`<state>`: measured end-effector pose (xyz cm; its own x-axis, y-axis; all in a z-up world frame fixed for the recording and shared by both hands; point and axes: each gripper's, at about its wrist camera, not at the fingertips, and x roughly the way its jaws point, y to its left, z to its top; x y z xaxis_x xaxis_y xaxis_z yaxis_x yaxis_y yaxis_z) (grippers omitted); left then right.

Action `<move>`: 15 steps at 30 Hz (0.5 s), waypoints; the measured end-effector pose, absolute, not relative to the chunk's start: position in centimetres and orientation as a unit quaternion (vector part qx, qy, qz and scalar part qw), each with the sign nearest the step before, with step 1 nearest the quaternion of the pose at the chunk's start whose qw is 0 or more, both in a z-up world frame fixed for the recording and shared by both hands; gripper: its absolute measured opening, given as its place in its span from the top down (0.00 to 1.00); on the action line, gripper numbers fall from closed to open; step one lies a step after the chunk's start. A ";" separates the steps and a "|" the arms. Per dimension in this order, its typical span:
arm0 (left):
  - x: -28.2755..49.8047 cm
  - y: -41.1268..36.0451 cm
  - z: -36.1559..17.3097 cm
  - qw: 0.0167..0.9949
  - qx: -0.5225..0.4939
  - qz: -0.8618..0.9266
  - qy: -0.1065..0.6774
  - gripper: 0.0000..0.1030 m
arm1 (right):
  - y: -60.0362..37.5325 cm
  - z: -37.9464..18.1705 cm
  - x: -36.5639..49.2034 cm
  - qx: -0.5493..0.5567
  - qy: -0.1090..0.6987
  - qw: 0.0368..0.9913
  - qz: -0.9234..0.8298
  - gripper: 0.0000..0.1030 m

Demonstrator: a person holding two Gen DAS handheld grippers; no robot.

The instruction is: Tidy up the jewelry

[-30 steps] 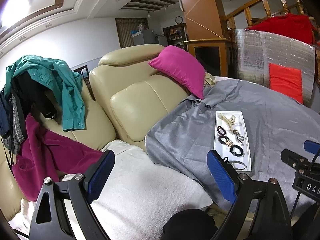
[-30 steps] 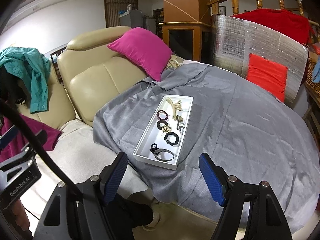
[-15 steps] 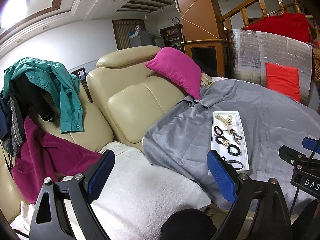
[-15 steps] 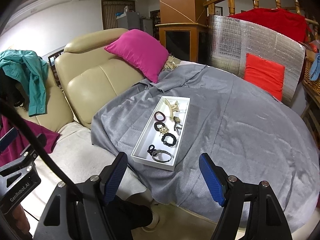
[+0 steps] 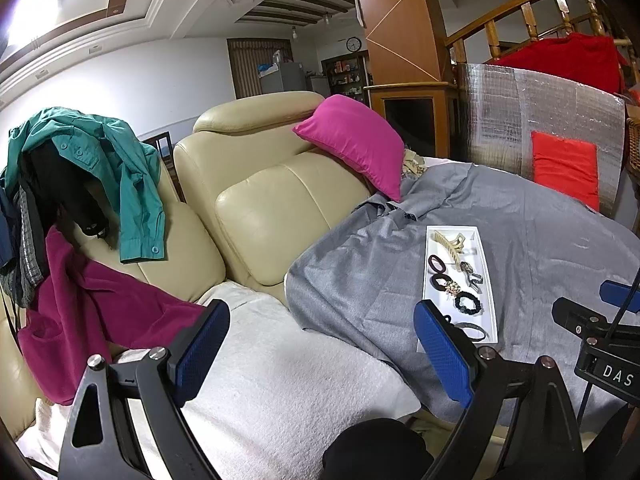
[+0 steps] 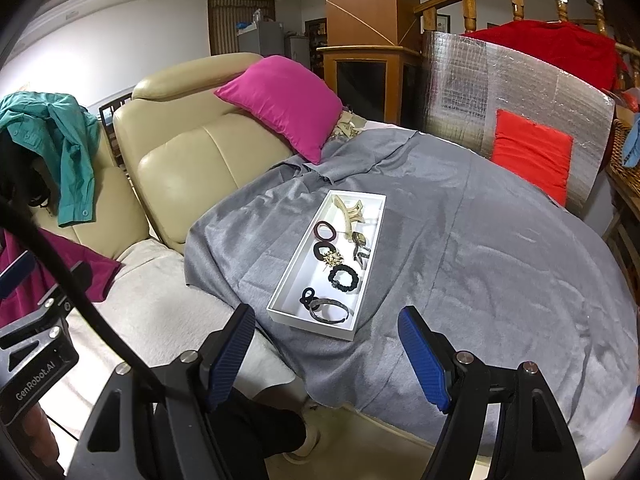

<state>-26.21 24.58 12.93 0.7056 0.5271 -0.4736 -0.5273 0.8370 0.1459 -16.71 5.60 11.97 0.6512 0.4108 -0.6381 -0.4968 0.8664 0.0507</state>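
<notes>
A long white tray [image 6: 372,285] lies on a table under a grey cloth [image 6: 480,248]. It holds a cream claw clip [image 6: 349,209], several dark hair ties [image 6: 343,278], a gold ornament [image 6: 332,258], small metal clips [image 6: 360,250] and a grey bangle [image 6: 328,311]. The tray also shows in the left wrist view [image 5: 489,280]. My right gripper [image 6: 326,354] is open and empty, just in front of the tray's near end. My left gripper [image 5: 320,348] is open and empty, over the white towel, left of the tray.
A beige leather sofa [image 5: 260,208] with a magenta cushion [image 5: 356,140] stands behind. Clothes [image 5: 100,168] hang over it at the left. A white towel [image 5: 280,380] covers the seat. A silver foil panel [image 6: 500,96] with a red cushion [image 6: 532,156] stands at the back right.
Both grippers have drawn back a little and drifted, so the tray sits slightly farther off in both views. Jaws stay open. Nothing in the tray has moved.
</notes>
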 end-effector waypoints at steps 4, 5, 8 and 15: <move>-26.2 24.6 12.9 0.923 0.000 0.287 0.257 0.09 | 5.7 12.0 -16.9 -0.064 0.333 0.907 0.250 0.25; -26.2 24.6 12.8 0.923 0.000 0.287 0.257 0.09 | 5.7 12.0 -16.9 -0.064 0.333 0.907 0.250 0.25; -26.2 24.7 12.7 0.922 -0.001 0.288 0.258 0.09 | 5.7 12.0 -16.8 -0.065 0.333 0.907 0.250 0.25; -26.2 24.8 12.5 0.922 -0.003 0.288 0.260 0.09 | 6.0 11.9 -16.9 -0.067 0.334 0.906 0.252 0.25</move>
<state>-26.16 24.78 12.49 0.6986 0.5293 -0.4814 -0.5319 0.8343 0.1453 -16.95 5.96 11.87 0.6501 0.4124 -0.6382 -0.5012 0.8640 0.0477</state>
